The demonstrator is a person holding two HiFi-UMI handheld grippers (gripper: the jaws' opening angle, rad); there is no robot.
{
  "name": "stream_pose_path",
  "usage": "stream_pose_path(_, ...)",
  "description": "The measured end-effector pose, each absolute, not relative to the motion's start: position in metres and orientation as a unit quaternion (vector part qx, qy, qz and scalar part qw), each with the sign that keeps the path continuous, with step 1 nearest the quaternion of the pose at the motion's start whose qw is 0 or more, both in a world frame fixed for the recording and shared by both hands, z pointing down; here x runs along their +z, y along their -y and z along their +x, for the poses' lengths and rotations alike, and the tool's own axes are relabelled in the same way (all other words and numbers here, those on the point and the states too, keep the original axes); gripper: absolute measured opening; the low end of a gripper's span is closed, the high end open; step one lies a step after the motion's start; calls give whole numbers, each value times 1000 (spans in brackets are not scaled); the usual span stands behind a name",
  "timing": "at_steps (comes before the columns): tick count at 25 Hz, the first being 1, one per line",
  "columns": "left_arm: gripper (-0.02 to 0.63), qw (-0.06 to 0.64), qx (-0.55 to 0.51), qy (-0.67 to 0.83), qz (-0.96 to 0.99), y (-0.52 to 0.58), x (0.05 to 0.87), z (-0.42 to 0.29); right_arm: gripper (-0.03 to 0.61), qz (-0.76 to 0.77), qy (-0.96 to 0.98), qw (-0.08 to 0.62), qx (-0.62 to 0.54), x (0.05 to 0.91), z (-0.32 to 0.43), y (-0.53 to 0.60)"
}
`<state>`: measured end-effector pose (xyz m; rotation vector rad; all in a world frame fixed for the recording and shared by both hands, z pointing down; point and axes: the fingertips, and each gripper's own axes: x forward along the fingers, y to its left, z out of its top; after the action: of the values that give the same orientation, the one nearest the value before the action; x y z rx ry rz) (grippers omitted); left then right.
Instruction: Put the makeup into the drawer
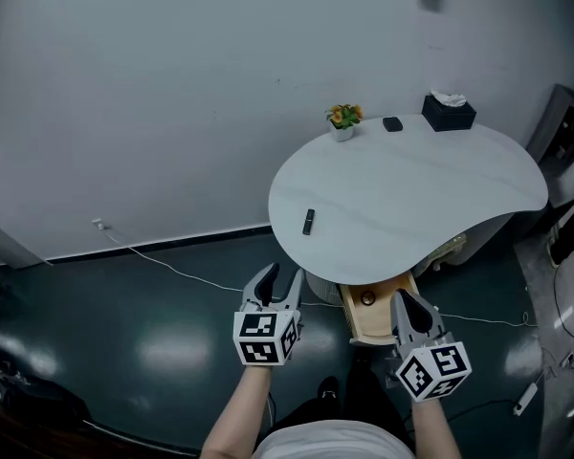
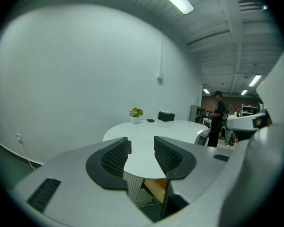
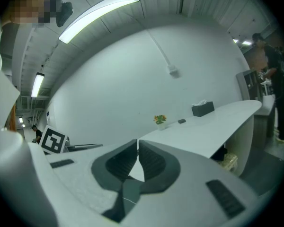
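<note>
Left gripper [image 1: 283, 277] gapes empty, right gripper [image 1: 404, 300] pinched together (drawer [image 1: 373, 323] half hidden).

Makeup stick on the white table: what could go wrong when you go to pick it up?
The makeup stick lies close to the table's near edge, so a clumsy nudge from the left tool might knock it to the floor. The wooden drawer pokes out only partly from under the tabletop, beside the right tool, so a dropped stick might miss it.
</note>
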<state>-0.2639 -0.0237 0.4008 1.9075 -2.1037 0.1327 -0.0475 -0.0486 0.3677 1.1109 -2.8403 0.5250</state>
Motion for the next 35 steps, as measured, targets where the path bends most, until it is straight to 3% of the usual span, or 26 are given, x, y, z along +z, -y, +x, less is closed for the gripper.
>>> stream_pose_path(18,176,172,49,753,634,96,418,-284,2,289,942,36,169,374,-87,132)
stream_pose_path(35,193,200,118,762,604,163,470,-304,3,260,943,65,198,403,-106,198)
